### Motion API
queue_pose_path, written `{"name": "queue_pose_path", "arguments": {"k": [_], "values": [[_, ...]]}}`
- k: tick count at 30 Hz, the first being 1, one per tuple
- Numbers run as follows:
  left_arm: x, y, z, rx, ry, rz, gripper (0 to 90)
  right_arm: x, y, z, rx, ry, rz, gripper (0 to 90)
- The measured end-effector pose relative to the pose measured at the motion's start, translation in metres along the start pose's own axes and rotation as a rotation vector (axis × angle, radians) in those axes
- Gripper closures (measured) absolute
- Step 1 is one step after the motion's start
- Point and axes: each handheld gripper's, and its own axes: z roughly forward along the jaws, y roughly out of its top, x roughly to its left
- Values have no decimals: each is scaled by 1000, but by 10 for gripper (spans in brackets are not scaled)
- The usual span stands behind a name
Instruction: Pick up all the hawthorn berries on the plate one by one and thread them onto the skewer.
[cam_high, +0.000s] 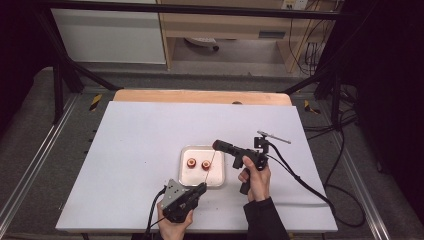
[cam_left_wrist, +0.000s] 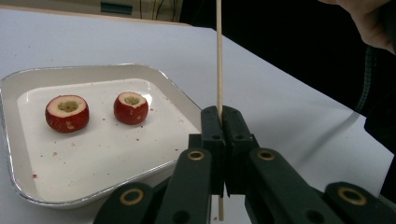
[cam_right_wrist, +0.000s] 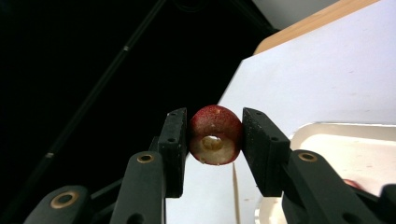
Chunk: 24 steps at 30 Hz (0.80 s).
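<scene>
Clearly the risk lies in alignment: the left tongs (cam_left_wrist: 222, 116) are clamped on a thin wooden skewer (cam_left_wrist: 218, 56) that stands upright, and the right tongs (cam_right_wrist: 215, 135) grip a cored red fruit piece (cam_right_wrist: 215, 134) above the tray (cam_high: 220, 180) on the desk (cam_high: 130, 150). If the skewer tip misses the hole, the fruit may split, or the stick may bend and snap. 2 more pieces (cam_left_wrist: 67, 113) wait in the tray.
</scene>
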Motion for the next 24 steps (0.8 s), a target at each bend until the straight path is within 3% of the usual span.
{"name": "queue_pose_path", "arguments": {"k": [3, 9, 24], "values": [[-1, 1, -2, -15, -10, 8, 888, 3, 2, -3, 0, 25, 24, 621], [-4, 8, -5, -46, -25, 31, 889, 5, 3, -7, -6, 36, 16, 620], [-4, 8, -6, -39, -29, 40, 888, 5, 2, -6, 2, 47, 15, 620]]}}
